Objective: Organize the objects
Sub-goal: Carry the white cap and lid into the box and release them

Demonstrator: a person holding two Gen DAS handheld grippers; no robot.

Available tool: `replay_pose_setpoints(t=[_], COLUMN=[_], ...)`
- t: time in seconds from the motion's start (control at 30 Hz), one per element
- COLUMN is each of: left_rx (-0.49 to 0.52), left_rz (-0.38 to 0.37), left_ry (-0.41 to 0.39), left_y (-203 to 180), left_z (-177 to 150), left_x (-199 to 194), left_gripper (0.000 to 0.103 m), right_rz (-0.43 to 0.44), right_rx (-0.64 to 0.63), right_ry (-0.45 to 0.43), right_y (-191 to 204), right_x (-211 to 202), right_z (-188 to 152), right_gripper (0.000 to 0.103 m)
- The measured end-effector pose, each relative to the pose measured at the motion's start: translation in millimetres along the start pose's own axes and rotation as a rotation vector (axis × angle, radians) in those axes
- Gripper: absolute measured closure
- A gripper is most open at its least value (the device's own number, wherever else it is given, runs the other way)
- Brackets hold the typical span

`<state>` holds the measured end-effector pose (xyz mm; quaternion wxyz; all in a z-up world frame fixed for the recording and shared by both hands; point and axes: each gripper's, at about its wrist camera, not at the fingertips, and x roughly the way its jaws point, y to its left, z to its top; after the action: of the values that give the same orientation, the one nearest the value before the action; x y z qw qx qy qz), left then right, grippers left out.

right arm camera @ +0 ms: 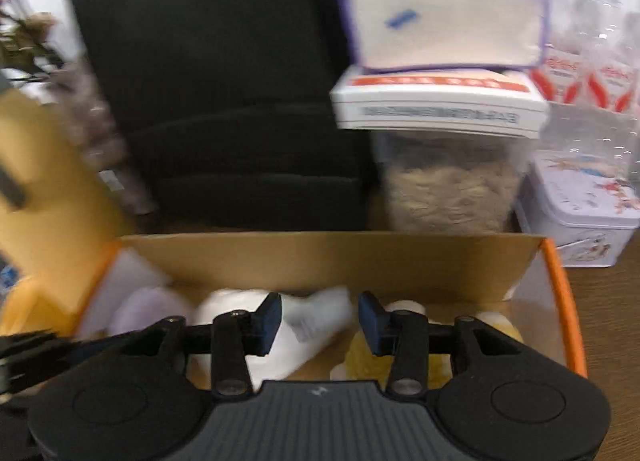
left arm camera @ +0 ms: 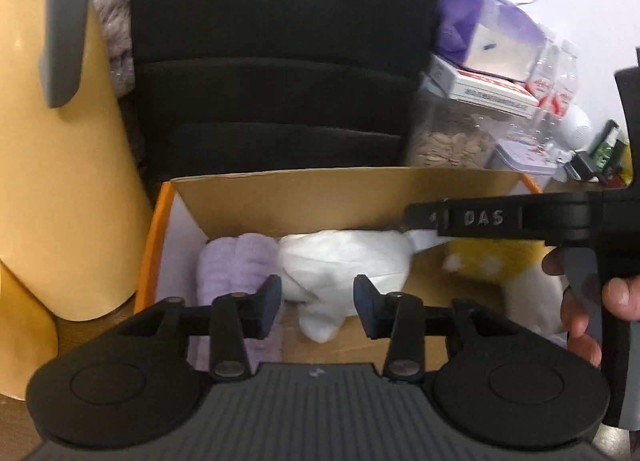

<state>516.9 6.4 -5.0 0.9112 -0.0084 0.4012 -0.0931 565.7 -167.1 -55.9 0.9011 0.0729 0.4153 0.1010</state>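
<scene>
soft toys (left arm camera: 340,261) in cardboard box (left arm camera: 304,197)

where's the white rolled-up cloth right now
In the left wrist view the white cloth lies mid-box in the cardboard box, between the lavender roll and a yellow item.

blurred: yellow plush (right arm camera: 404,357) | half hidden by right gripper (right arm camera: 316,321) | species unclear

I am looking down into an open cardboard box (left arm camera: 304,197) with orange outer walls, and it is holding three soft bundles side by side: a lilac fuzzy one (left arm camera: 236,261) lying at the left, a white one (left arm camera: 344,261) sitting in the middle, and a yellow, white-spotted one (left arm camera: 492,257) resting at the right.
</scene>
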Motion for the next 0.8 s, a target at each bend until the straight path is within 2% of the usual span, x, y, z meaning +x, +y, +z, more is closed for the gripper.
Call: replay_pose_setpoints(t=[0.03,0.13,0.17,0.27,0.4,0.5,0.6,0.73,0.8], left_rx=[0.003,-0.014,-0.020,-0.021,-0.003,0.060,0.083,0.045,0.001], left_rz=[-0.011,0.007,0.007,0.001,0.000,0.004,0.006,-0.087,-0.137], left_ry=[-0.012,-0.041,-0.055,-0.104,-0.180,-0.257,-0.329,-0.383,-0.367], left_y=[1.3,5.0,6.4,3.7,-7.4,-20.3,-28.8,-29.4,-31.3], left_z=[0.1,4.0,5.1,6.2,-11.8,-47.4,-94.3,-171.6,-209.7], left_x=[-2.0,-13.8,-21.8,-50.6,-105.2,-154.4,-204.8,-264.5,-276.8], left_gripper=[0.052,0.049,0.048,0.037,0.027,0.023,0.019,0.002,0.000], right_rz=[-0.013,0.043,0.049,0.038,0.012,0.037,0.077,0.125,0.133], right_rx=[0.011,0.063,0.064,0.003,-0.075,-0.109,-0.139,-0.172,-0.179], right_ry=[-0.021,-0.051,-0.061,-0.125,-0.219,-0.275,-0.279,-0.282,-0.298], right_y=[-2.1,-6.7,-5.6,4.3,17.6,17.6,16.6,16.6,15.5], right_x=[-0.6,-14.3,-21.3,-53.1,-110.5,-163.2,-204.4,-257.8,-282.0], right_z=[-1.1,-3.6,-3.4,-3.0,-10.5,-39.7,-80.0,-161.9,-207.0], right_gripper=[0.048,0.035,0.035,0.034,0.028,0.017,0.016,0.016,0.014])
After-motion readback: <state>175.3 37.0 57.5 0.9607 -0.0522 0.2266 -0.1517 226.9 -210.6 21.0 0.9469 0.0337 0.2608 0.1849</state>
